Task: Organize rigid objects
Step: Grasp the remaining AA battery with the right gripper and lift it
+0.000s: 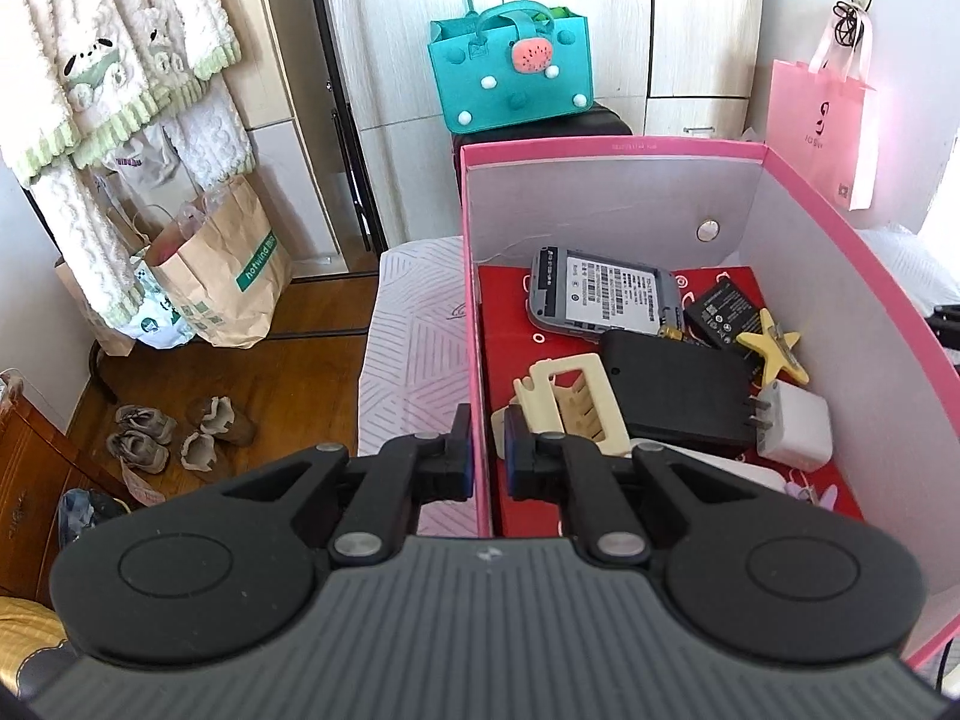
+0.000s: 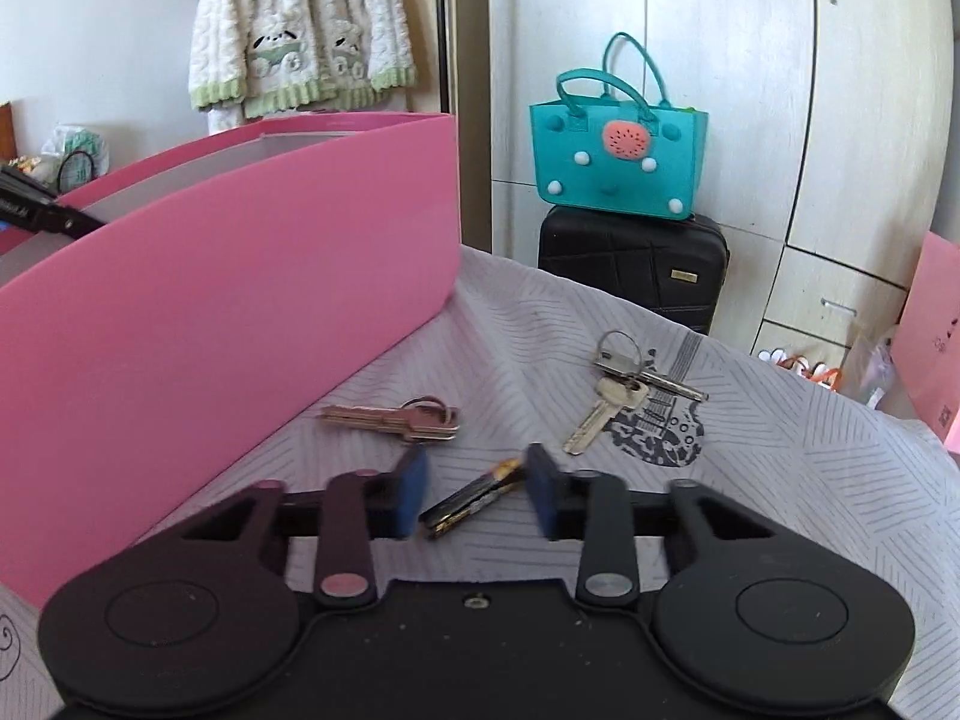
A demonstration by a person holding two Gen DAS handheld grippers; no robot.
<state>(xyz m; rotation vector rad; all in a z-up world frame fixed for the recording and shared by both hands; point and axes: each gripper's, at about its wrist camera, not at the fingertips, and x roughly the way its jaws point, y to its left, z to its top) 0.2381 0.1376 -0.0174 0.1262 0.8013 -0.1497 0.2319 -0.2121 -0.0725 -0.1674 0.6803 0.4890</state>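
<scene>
The pink box (image 1: 600, 145) stands on a striped cloth and holds a grey phone (image 1: 603, 297), a black adapter (image 1: 672, 396), a white charger plug (image 1: 795, 426), a cream hair claw (image 1: 570, 396) and a yellow star clip (image 1: 771, 354). My left gripper (image 1: 487, 456) is shut on the box's left wall, one finger outside and one inside. In the right wrist view the box (image 2: 240, 276) rises at the left. A black and gold battery (image 2: 474, 498) lies slanted on the cloth, and my right gripper (image 2: 477, 495) has its blue pads against the battery's two ends.
Beyond the right gripper lie a pinkish key bunch (image 2: 396, 420) and a silver key bunch (image 2: 618, 384) on the cloth (image 2: 780, 480). A teal bag (image 2: 618, 156) sits on a black suitcase (image 2: 630, 264) by the wardrobe. Paper bags (image 1: 222, 276) and shoes (image 1: 174, 438) are on the floor at the left.
</scene>
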